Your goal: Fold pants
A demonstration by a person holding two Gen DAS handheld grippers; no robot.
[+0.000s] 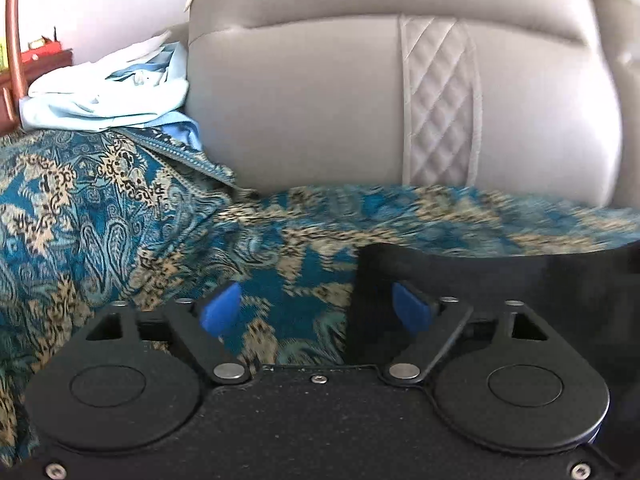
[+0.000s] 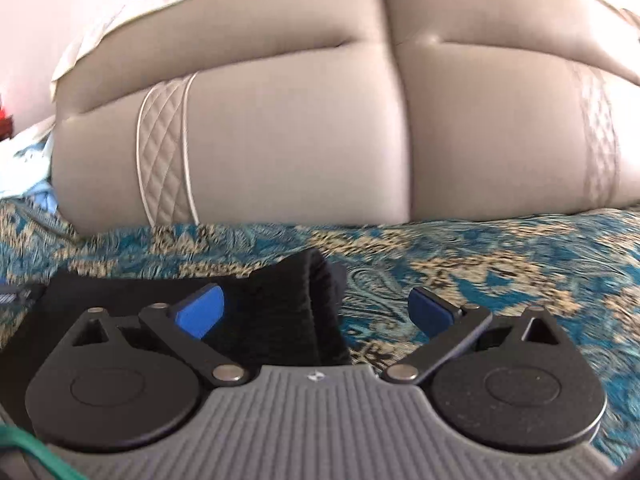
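Note:
The black pants (image 1: 500,280) lie on the teal patterned bedspread, at the right of the left wrist view and at the left of the right wrist view, where they show a thick folded edge (image 2: 280,300). My left gripper (image 1: 316,308) is open; its right blue pad hangs over the pants' left edge and its left pad over the bedspread, with no cloth pinched. My right gripper (image 2: 316,312) is open wide, its left pad over the pants and its right pad over bare bedspread. Both gripper bodies hide the nearer part of the pants.
The bedspread (image 1: 100,220) covers the bed up to a grey padded headboard (image 1: 320,100) with quilted strips (image 2: 164,152). A pile of light blue clothes (image 1: 108,92) sits at the far left by the headboard. Red-brown wooden furniture (image 1: 16,40) stands beyond it.

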